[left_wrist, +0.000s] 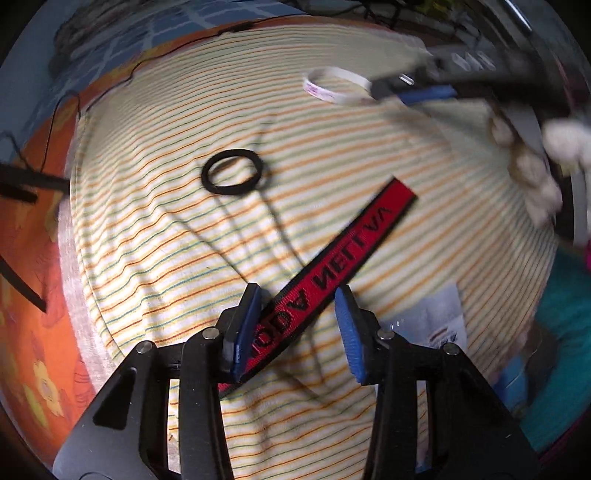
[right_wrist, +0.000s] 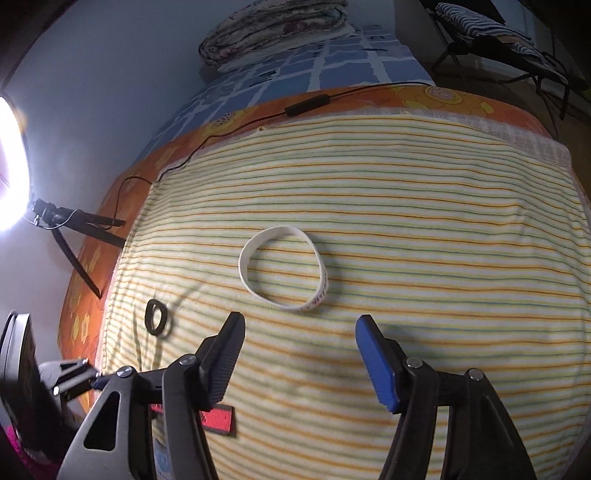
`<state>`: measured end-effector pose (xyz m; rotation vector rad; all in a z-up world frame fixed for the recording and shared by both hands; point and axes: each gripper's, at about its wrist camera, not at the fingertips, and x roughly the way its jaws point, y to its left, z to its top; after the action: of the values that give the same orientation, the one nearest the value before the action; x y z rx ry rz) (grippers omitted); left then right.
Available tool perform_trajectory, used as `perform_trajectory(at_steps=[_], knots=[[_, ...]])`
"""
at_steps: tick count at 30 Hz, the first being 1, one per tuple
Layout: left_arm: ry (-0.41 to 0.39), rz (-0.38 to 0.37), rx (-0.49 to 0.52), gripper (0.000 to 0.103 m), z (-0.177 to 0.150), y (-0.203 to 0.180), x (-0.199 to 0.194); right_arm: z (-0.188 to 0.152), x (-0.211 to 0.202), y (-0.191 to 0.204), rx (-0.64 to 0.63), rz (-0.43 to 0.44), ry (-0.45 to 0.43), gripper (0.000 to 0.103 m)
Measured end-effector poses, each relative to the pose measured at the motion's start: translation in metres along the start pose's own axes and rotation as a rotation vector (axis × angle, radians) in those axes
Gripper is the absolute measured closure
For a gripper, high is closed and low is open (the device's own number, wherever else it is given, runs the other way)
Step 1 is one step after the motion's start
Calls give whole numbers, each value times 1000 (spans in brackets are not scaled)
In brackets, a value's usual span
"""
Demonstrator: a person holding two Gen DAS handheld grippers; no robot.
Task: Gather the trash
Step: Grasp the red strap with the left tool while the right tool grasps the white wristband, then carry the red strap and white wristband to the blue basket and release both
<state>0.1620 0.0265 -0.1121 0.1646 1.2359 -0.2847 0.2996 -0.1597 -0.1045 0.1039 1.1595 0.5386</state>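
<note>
Trash lies scattered on a striped towel [left_wrist: 332, 129], a soft nubbly cloth with thin orange, green and yellow lines. Nearest the left gripper [left_wrist: 299, 328], a flat woven red strap [left_wrist: 332, 273] with black edges and black lettering runs diagonally between its blue ribbed pads [left_wrist: 351, 332]. The strap's near end lies against the left-hand pad, while the right-hand pad stands clear of it, so the jaws are parted and not pressing on it. Just right of that gripper lies a pale crinkled wrapper [left_wrist: 439, 317], partly hidden behind the finger. Farther ahead and to the left sits a black ring [left_wrist: 233, 176], a thin band in a rounded oval.

In the right wrist view the right gripper [right_wrist: 299, 354] hangs unclenched over bare towel, nothing between its jaws. Just ahead of it lies a white wristband [right_wrist: 284, 267], a smooth loop bent slightly out of round, with small print too blurred to read. The left view shows the same band far ahead, with the right gripper's fingers beside it, motion-blurred. Whether they touch it cannot be told.

Only the right view shows a black cable [right_wrist: 229, 129] with an inline block crossing the orange flowered sheet [right_wrist: 436, 98] beyond the towel, a bright lamp [right_wrist: 9, 166] at the far left and folded bedding [right_wrist: 273, 22] at the back. There the strap is cut off behind the near finger.
</note>
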Motion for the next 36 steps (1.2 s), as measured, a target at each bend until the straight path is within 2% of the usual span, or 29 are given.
perform_trajectory(at_steps=[4,10,15,16,18,21,33,36], knots=[[1,52,73,62,-2,-27,5,5,9,-1,17,-19,1,44],[-14,39,65,83,5,-41,10,14,16,0,21,-52,-18,50],[-29,13,9,95,5,-34,9,15,22,11,-29,-107,-29,71],[-33,7,-4,96,4,-33,8,15,22,13,-47,-123,-31,73],[-42,-1,-22,97,5,-28,8,13,23,16,-78,-155,-36,87],[-66,-4,-46,98,5,-27,3,11,20,13,-74,-155,-45,97],[-155,-19,-84,98,13,3,-39,2,-22,6,-47,-112,-118,99],[-172,-26,-86,98,1,-1,-56,-4,-38,8,-56,-92,-133,99]])
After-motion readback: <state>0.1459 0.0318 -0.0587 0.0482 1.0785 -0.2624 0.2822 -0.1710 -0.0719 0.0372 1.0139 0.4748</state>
